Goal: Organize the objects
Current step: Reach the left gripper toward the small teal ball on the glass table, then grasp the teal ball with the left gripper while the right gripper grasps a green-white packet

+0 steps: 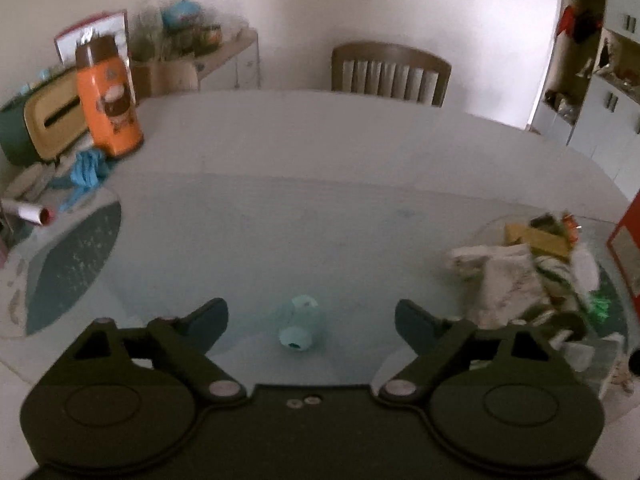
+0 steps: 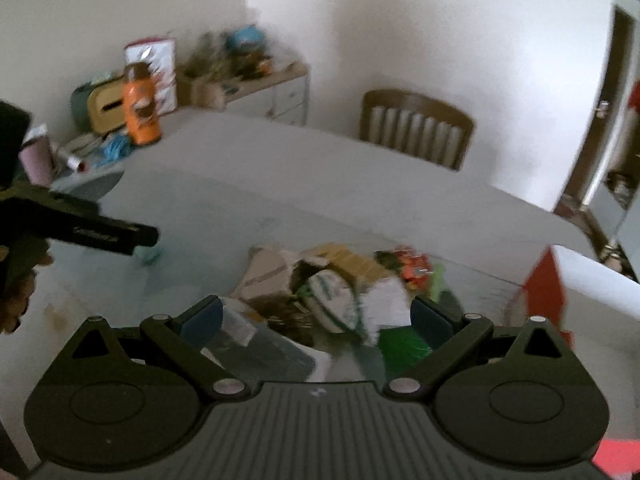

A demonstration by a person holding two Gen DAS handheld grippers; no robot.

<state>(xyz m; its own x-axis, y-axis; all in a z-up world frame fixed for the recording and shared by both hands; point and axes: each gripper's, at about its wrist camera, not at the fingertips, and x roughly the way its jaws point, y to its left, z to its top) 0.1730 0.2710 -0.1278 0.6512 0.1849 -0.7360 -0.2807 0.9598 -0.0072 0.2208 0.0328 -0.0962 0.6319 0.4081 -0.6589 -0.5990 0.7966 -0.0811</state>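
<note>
the left tool (image 1: 311, 320), spread wide and empty, frames the small teal bottle (image 1: 299, 327) at lower centre; lower squarely, then close gently. right tool (image 2: 316, 318) gapes empty too.

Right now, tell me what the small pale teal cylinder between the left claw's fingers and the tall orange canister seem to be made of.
Small pale teal cylinder: probably soft matte plastic or silicone; dull, even colour, no glare, dark hole in one end. Tall orange canister: likely plastic or printed tin with a brown lid; smooth printed wrap, faint sheen. Blur leaves both uncertain.
</note>
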